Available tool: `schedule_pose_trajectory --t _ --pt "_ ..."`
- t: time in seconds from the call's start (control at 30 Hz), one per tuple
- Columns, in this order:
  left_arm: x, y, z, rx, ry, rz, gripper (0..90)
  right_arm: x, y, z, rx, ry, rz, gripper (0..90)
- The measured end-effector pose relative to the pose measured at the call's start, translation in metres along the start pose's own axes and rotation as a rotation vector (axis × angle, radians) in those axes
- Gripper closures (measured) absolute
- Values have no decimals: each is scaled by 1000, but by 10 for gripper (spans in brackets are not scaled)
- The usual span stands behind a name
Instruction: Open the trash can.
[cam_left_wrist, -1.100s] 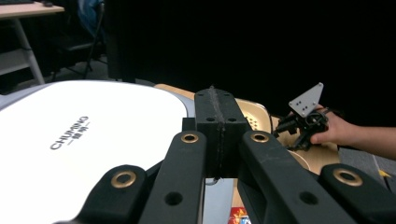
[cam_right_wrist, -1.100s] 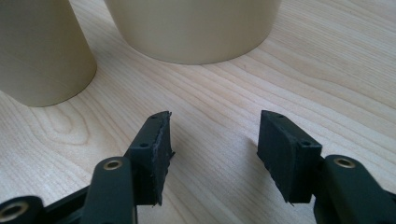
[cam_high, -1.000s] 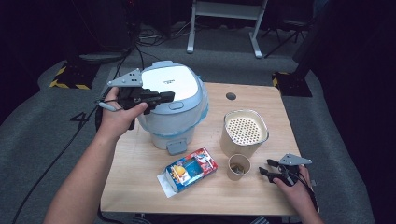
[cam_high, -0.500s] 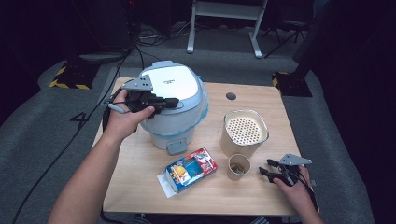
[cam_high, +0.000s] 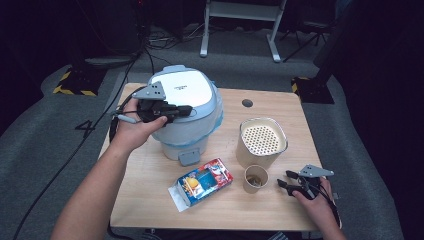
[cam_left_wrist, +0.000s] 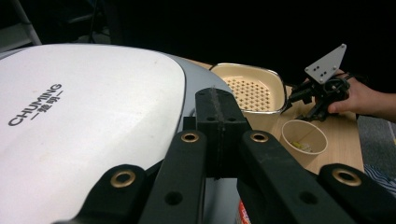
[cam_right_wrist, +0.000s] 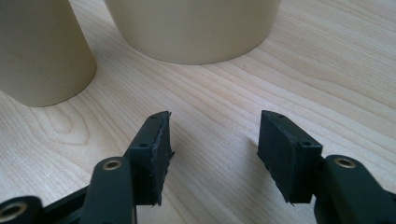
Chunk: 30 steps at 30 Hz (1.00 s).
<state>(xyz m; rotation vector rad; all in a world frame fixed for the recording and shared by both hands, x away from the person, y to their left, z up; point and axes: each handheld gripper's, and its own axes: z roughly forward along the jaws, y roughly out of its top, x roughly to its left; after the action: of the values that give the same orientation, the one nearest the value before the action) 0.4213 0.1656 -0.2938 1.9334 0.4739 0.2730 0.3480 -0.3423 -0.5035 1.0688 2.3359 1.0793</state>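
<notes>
Hovering pressed together over the rice cooker's (cam_high: 185, 112) glossy domed lid, left gripper (cam_high: 184, 110); right gripper (cam_high: 283, 180) spread above woodgrain table (cam_high: 280, 107)

Even overhead light on the wooden table (cam_high: 150, 200), dark unlit surroundings beyond it, soft glare on the white cooker lid (cam_left_wrist: 84, 121), faint short shadows beside objects, near jaws softly blurred in both gripper views

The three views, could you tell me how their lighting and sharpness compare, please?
High view: table evenly lit, surroundings dark, slightly soft. Left gripper view: rice cooker lid bright, backdrop black. Right gripper view: wood grain crisp, paper cup mildly blurred.
</notes>
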Motion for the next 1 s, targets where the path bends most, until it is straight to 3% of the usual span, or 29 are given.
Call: schedule_pose_trajectory --t 0.47,0.53,0.57,0.6,0.7,1.0 --pt "-7 1 4 19 -28 33 900 0 0 0 0 -2 1 434" --pt "-8 2 4 13 -33 29 818 0 0 0 0 -2 2 434" --pt "-9 1 4 -3 -37 17 818 0 0 0 0 -2 2 434" --pt "-11 1 3 -39 -41 19 686 0 0 0 0 -2 2 433" --pt "-17 -1 2 -74 -87 0 593 0 0 0 0 -2 2 433" --pt "-36 -12 5 -68 -104 16 458 0 0 0 0 -3 2 433"
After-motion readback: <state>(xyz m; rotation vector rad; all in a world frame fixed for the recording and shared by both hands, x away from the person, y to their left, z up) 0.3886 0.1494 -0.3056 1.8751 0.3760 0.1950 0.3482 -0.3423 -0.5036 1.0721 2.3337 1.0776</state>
